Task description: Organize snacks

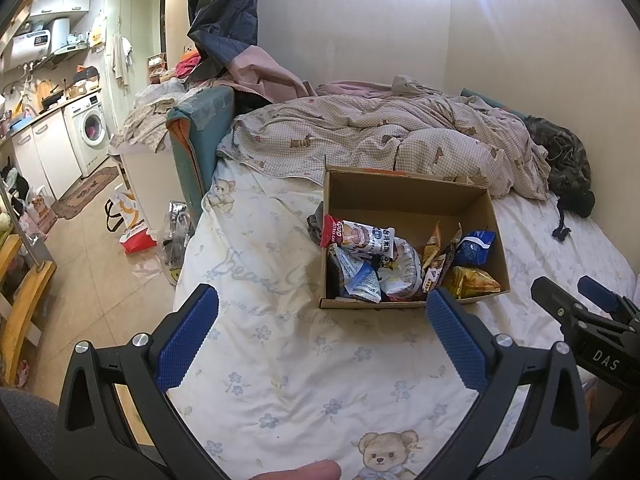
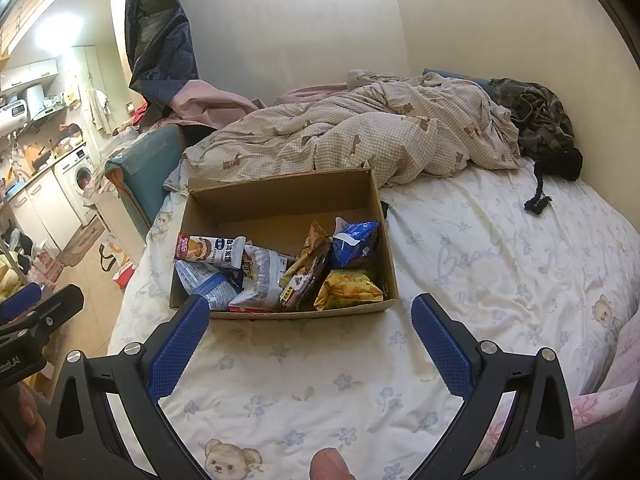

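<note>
On the bed (image 1: 280, 360), seen from the left wrist, the box (image 1: 408, 200) holds loose snack packs (image 1: 368, 240), and the left gripper (image 1: 322, 300) hangs short of it, jaws apart and empty. From the right wrist, the right gripper (image 2: 310, 308) is likewise spread and empty before the box (image 2: 280, 196); its packs (image 2: 348, 290) look light, crinkly and slippery, best pinched at a sealed edge.

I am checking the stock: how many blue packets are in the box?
1: the blue packet at the box's right side, behind the yellow bag. Others may be hidden.

Each gripper, the left gripper (image 1: 322, 312) and the right gripper (image 2: 310, 318), has black arms with round silver screws, bumpy blue pads (image 1: 186, 334) inside its fingers, and white letters on its side.
</note>
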